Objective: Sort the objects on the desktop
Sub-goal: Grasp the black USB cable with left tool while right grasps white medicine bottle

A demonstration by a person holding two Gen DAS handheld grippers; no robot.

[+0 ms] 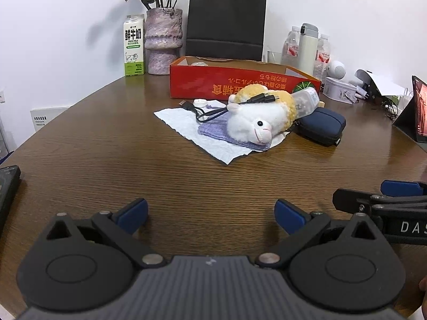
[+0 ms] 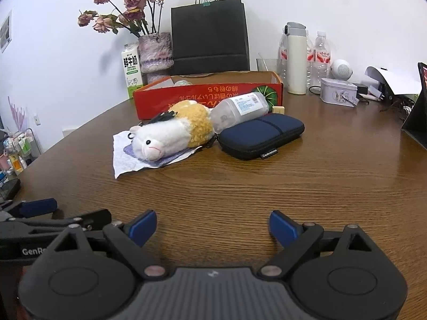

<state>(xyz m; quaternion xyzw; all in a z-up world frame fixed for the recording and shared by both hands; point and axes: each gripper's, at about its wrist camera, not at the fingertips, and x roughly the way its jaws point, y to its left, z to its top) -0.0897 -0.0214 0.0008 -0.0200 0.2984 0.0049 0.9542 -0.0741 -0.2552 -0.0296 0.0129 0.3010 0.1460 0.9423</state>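
Nearest, both tongs hang low over the table (image 1: pixel 106 160), a dark brown wood-grain top. The left tongs (image 1: pixel 210 214) stand spread wide, blue rubbery pads on black angular arms, nothing between them. The right tongs (image 2: pixel 213 228) are likewise released and empty; the two sit just beside each other.

Mid-table lies the heap to be sorted. A crumpled white tissue (image 1: pixel 186 130) lies flat on the wood, with a ribbed lilac cloth (image 1: pixel 216 133) on top of it. On the cloth rests a fluffy plush (image 1: pixel 256 118), white face, curly yellow body, lying on its side. A thin black cable (image 1: pixel 210 113) trails over its head. A clear cylindrical bottle (image 2: pixel 240 110) with a white label lies tilted against the plush's back, touching a dark blue zipped oval pouch (image 2: pixel 263 136).

Behind the heap stands a shallow red cardboard box (image 1: pixel 213 82), open at the top. Against the wall: a milk carton (image 1: pixel 134 45), a mottled lumpy vase (image 1: pixel 163 40) of dried roses, a matt black paper bag (image 1: pixel 226 24).
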